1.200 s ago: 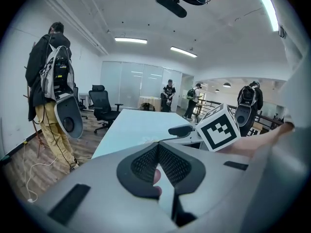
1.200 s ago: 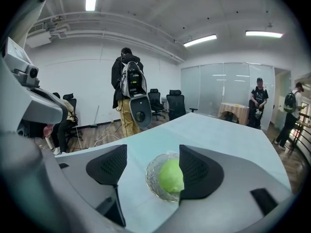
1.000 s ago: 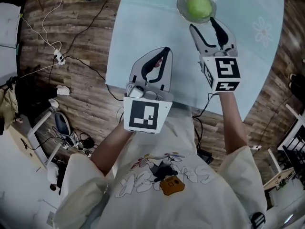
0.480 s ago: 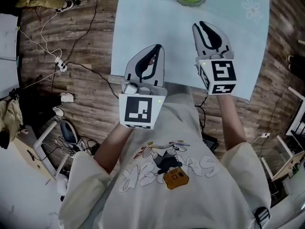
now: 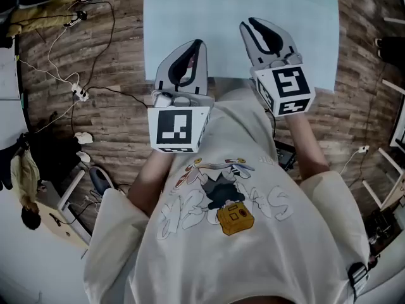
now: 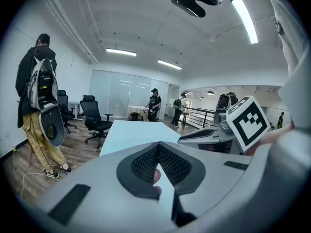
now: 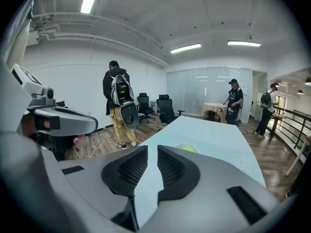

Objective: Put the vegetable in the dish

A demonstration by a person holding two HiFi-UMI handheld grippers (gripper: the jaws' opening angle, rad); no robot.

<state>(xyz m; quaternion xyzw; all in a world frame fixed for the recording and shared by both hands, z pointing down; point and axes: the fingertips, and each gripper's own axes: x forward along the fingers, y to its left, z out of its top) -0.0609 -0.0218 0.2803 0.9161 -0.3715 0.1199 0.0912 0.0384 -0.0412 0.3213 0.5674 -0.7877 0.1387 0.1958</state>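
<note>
Since the vegetable [image 7: 188, 149] already lay in the dish [image 7: 180, 147] far along the tabletop [image 5: 240, 30], we judged the task finished; left gripper [image 5: 196, 44] and right gripper [image 5: 248, 23] hung clenched, empty, needing only rest.

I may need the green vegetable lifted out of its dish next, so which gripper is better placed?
Right, probably. The right gripper, whose fingers have just been closing on nothing, faces the vegetable along the table. The left gripper sits further back, and its view misses the vegetable.
</note>
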